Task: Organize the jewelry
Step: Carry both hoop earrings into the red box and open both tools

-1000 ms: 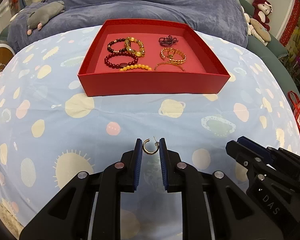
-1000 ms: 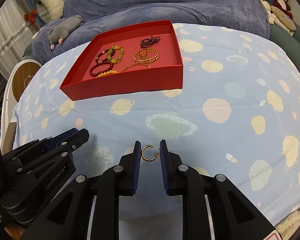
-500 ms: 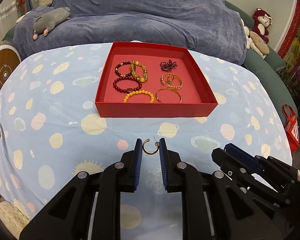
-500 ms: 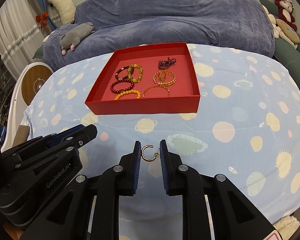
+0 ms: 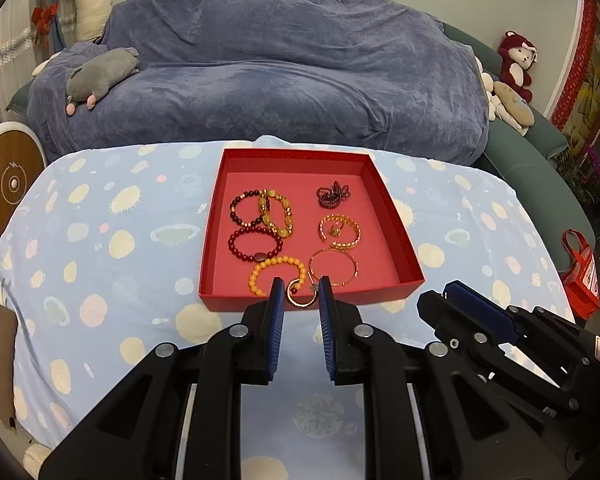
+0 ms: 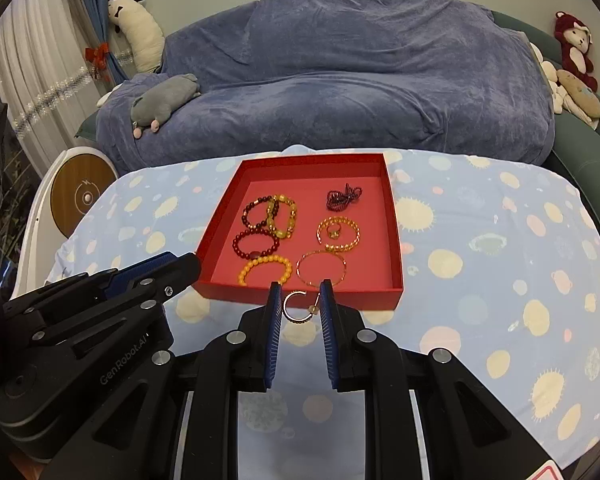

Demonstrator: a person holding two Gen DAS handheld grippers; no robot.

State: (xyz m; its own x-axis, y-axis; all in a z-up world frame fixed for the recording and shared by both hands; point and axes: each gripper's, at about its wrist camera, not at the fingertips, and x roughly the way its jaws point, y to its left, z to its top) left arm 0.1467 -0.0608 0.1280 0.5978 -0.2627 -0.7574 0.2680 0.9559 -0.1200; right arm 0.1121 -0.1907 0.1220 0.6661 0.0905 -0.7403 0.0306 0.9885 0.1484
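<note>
My left gripper (image 5: 300,294) is shut on a gold hoop earring (image 5: 299,298) and holds it above the table, just in front of the red tray's (image 5: 396,224) near wall. My right gripper (image 6: 300,302) is shut on a second gold hoop earring (image 6: 298,308), also held up in front of the tray (image 6: 394,220). The tray holds several bracelets: dark red beads (image 5: 256,245), yellow beads (image 5: 276,268), gold bangles (image 5: 334,266) and a dark chain (image 5: 333,194). Each gripper shows at the side of the other's view.
The table wears a light blue cloth with planets (image 5: 100,248). Behind it is a sofa under a blue cover (image 5: 284,72) with a grey plush (image 5: 100,74). A round wooden disc (image 5: 8,180) stands at the left, a red bag (image 5: 582,276) at the right.
Both grippers have risen and pulled back from the table, each still holding its earring. The tray now looks smaller and farther below, and more of the sofa shows.
</note>
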